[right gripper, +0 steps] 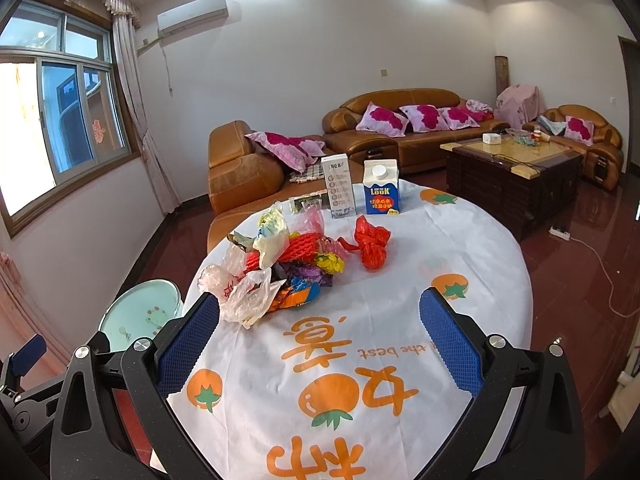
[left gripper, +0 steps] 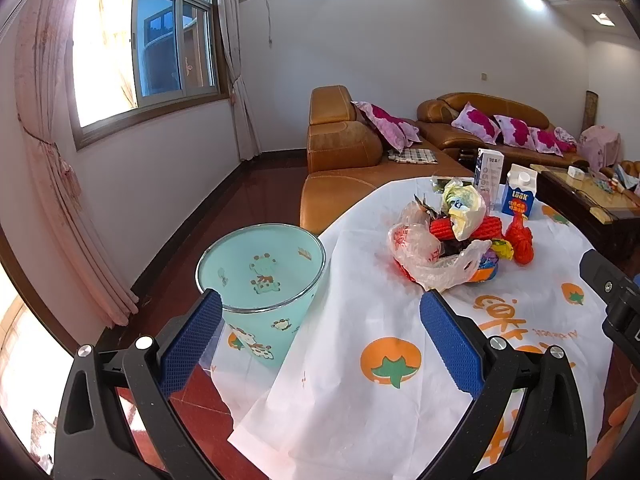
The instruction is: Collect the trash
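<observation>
We logged the table [right gripper: 460, 240] first: round, under a white cloth printed with orange fruit. The bin [left gripper: 260, 276], pale green with cartoon print, stood on the floor just beside the table's left edge, mouth up; as far as we could see inside, it held nothing.

The trash pile [right gripper: 280, 264] lay on the cloth toward the far left: clear and yellow bags, red foam netting, coloured wrappers, all tangled and touching. A red net wad [right gripper: 370, 246] sat just beside the pile, on its right. Two cartons [right gripper: 380, 192] stood upright behind, apart from the pile.

Left gripper [left gripper: 320, 332]: jaws spread wide, holding nothing, hovering over the table edge between bin and pile. Right gripper [right gripper: 320, 332]: jaws likewise apart and empty, above the near cloth, well short of the pile.

Our judgement: collection had not started. For the first pick we noted that the clear bag [right gripper: 244, 296] nearest the bin was the easy target. It would crumple, so the fingers should close on a bunched fold, not a loose flap, and lift slowly, since neighbours might drag along. The cloth could also snag.
</observation>
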### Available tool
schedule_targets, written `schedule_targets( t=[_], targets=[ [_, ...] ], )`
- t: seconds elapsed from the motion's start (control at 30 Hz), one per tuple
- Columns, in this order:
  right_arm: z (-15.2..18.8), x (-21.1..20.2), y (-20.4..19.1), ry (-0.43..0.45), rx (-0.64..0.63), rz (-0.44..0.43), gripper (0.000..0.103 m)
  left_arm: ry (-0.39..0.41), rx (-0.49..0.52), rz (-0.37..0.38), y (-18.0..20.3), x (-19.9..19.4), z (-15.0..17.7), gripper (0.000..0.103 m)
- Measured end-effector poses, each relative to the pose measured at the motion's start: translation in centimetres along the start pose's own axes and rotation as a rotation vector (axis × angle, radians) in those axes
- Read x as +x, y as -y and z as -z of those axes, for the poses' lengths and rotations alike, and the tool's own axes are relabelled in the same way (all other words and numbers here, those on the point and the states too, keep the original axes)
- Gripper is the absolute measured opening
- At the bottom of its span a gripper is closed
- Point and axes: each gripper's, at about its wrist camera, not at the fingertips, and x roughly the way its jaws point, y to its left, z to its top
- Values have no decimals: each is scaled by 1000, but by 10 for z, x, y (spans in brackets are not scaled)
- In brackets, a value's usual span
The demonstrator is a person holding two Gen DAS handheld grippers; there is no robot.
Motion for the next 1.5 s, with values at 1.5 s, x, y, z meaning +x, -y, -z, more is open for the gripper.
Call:
schedule_targets(
  t=[1.5],
  targets=[
    [-42, 242, 81, -315, -43, 76, 60, -215, -21, 230, 63, 183, -51, 82]
  ],
)
